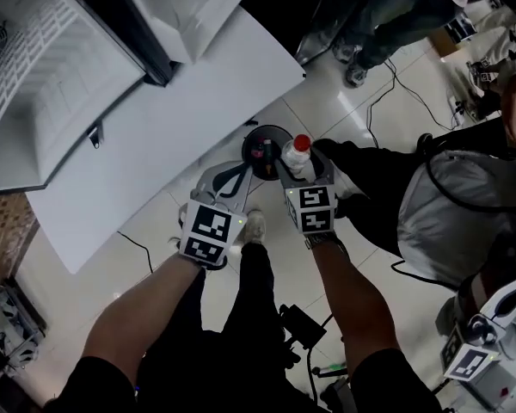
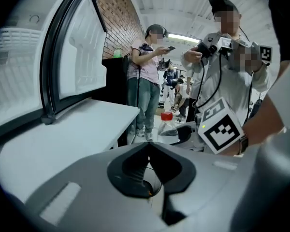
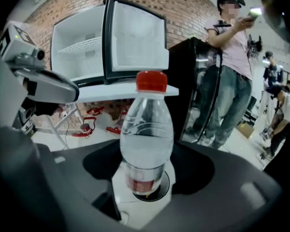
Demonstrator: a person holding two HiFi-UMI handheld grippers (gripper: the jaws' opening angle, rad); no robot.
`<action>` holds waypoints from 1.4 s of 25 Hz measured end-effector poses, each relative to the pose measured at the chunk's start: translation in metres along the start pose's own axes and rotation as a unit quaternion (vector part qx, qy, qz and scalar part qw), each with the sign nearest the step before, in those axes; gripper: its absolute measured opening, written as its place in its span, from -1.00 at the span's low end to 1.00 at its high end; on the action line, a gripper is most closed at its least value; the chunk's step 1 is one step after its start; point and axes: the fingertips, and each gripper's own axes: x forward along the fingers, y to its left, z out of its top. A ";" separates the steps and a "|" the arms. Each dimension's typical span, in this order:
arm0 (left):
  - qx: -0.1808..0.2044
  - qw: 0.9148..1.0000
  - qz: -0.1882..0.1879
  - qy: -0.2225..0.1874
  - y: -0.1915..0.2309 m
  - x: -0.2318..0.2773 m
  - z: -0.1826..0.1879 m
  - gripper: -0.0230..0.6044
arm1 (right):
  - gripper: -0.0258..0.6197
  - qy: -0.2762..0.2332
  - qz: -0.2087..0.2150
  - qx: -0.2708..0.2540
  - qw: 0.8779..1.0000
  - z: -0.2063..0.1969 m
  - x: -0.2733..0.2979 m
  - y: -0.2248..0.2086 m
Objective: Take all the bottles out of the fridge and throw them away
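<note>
A clear plastic bottle [image 3: 147,134] with a red cap stands upright between the jaws of my right gripper [image 3: 147,153], which is shut on its lower body. In the head view the bottle [image 1: 297,153] sits just right of a round black bin [image 1: 266,150] on the floor. My left gripper [image 1: 237,173] is beside the bin's left rim, its jaws meeting at the tips with nothing between them. The left gripper view shows those shut jaws [image 2: 149,147], and beyond them the bottle [image 2: 167,125]. The white fridge [image 3: 111,37] stands open on a white table [image 1: 155,127].
A person in jeans [image 3: 232,66] stands beside a black cabinet [image 3: 195,81]. Another person [image 2: 222,66] holding grippers stands to my right. Cables [image 1: 396,84] trail over the tiled floor. A dark bag [image 1: 374,188] lies right of the bin.
</note>
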 end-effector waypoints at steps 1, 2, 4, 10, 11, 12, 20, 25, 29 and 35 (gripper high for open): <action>0.002 1.000 -0.002 0.002 0.000 0.007 -0.004 -0.92 | 0.03 0.005 0.001 0.001 1.000 -0.009 0.008 -0.003; 0.004 1.000 -0.005 0.004 -0.001 0.013 -0.007 -0.92 | 0.03 0.010 0.000 0.000 1.000 -0.018 0.015 -0.007; 0.008 1.000 -0.009 0.007 -0.002 0.025 -0.013 -0.92 | 0.03 0.017 0.001 -0.001 1.000 -0.035 0.031 -0.015; 0.007 1.000 -0.015 0.020 0.006 0.047 -0.034 -0.92 | 0.03 0.050 0.008 0.007 0.999 -0.070 0.078 -0.021; 0.007 1.000 -0.015 0.022 0.008 0.050 -0.038 -0.92 | 0.03 0.055 0.009 0.010 0.998 -0.076 0.086 -0.021; 0.008 1.000 -0.014 0.024 0.010 0.053 -0.043 -0.92 | 0.03 0.061 0.010 0.011 0.998 -0.084 0.095 -0.022; 0.006 0.999 -0.013 0.045 0.021 0.071 -0.081 -0.92 | 0.04 0.098 0.016 0.016 0.995 -0.141 0.151 -0.020; 0.005 0.998 -0.017 0.056 0.024 0.089 -0.103 -0.92 | 0.04 0.110 0.016 0.026 0.993 -0.168 0.176 -0.018; 0.003 0.998 -0.021 0.061 0.024 0.100 -0.114 -0.92 | 0.06 0.122 0.009 0.025 0.992 -0.185 0.187 -0.021; 0.001 0.998 -0.022 0.067 0.025 0.106 -0.121 -0.92 | 0.06 0.101 -0.006 0.036 0.994 -0.180 0.191 -0.030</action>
